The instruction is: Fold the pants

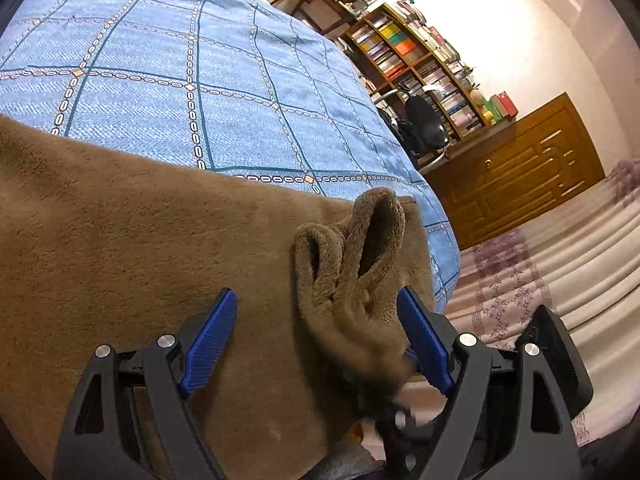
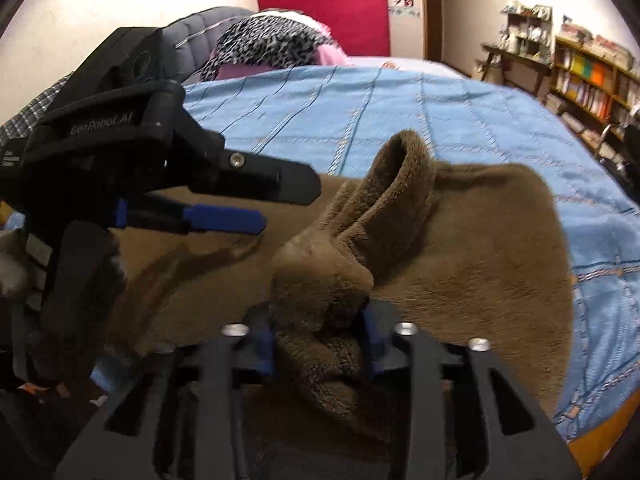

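The left tongs (image 1: 318, 308) stand wide apart, angled downward. The right tongs (image 2: 320, 344) sit half parted, cloth bunched between their blue pads (image 2: 374, 344).

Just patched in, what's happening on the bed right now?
A person with a gripper in each hand is folding brown fleece pants on a bed covered by a blue checked bedspread. The right gripper has a bunched-up edge of the pants between its fingers. The left gripper is open above the fabric with nothing gripped, close beside that bunch. Most of the pants lie spread out flat; the fold is not finished.
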A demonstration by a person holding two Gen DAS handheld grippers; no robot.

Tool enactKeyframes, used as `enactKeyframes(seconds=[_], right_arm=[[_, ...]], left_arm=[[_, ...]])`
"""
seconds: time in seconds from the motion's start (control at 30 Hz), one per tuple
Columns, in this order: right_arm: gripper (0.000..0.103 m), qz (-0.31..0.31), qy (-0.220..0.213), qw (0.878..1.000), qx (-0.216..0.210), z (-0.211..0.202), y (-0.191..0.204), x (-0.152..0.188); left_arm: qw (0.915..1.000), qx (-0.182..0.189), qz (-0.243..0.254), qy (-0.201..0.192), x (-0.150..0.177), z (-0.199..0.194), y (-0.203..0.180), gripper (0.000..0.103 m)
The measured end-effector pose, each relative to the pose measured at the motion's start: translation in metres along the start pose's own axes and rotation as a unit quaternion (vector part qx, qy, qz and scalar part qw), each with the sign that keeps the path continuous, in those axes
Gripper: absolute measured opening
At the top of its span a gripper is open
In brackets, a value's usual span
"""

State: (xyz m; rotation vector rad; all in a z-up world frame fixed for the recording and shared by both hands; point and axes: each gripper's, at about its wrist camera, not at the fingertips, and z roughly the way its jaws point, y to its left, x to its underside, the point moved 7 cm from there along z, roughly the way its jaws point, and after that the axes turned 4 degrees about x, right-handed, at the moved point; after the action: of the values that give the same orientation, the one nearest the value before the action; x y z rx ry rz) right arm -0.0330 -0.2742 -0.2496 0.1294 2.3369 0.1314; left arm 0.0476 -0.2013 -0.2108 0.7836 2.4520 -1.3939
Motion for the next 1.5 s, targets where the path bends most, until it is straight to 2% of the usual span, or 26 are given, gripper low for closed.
enactKeyframes(seconds=[0.1,0.3,0.53,0.67,0.73,0.77,0.8,0.9,1.07,1.2,1.37,1.5], right_arm=[[0.061,0.006,0.010,0.999,-0.040,-0.002,0.006,0.003],[0.063,0.024,0.025,0.995,-0.096,-0.006,0.008,0.008],[0.063,0.016,0.025,0.991,-0.132,-0.008,0.017,0.012],[0.063,0.027,0.022,0.989,-0.143,-0.010,0.014,0.012],[0.063,0.026,0.021,0.989,-0.143,-0.012,0.011,0.013],[0.063,0.024,0.020,0.989,-0.142,-0.013,0.011,0.013],[0.063,0.024,0.019,0.989,-0.141,-0.014,0.010,0.013],[0.063,0.023,0.017,0.989,-0.146,-0.018,0.007,0.011],[0.063,0.010,-0.002,0.990,-0.143,-0.037,0.003,-0.005],[0.063,0.015,-0.020,0.990,-0.140,-0.051,-0.008,-0.019],[0.063,0.020,-0.037,0.991,-0.125,-0.058,-0.019,-0.037],[0.063,0.030,-0.031,0.992,-0.117,-0.051,-0.019,-0.038]], left_arm=[[0.9999,0.010,-0.003,0.011,0.003,0.003,0.000,0.081],[0.9995,0.014,-0.007,0.028,0.008,0.013,-0.003,0.081],[0.9980,0.022,0.011,0.059,0.013,0.028,-0.022,0.081],[0.9974,-0.001,0.025,0.068,0.014,0.039,-0.026,0.081],[0.9973,-0.008,0.026,0.068,0.014,0.041,-0.027,0.065],[0.9973,-0.018,0.024,0.066,0.013,0.040,-0.026,0.049],[0.9974,-0.028,0.021,0.063,0.013,0.039,-0.024,0.037],[0.9981,-0.030,0.010,0.053,0.010,0.034,-0.021,0.029],[0.9990,-0.031,0.024,0.019,0.001,0.003,-0.031,0.028],[0.9980,-0.050,0.036,-0.009,-0.011,-0.035,-0.035,0.028],[0.9938,-0.099,0.028,-0.040,-0.017,-0.095,-0.011,0.028],[0.9896,-0.134,0.008,-0.053,-0.013,-0.132,0.014,0.028]])
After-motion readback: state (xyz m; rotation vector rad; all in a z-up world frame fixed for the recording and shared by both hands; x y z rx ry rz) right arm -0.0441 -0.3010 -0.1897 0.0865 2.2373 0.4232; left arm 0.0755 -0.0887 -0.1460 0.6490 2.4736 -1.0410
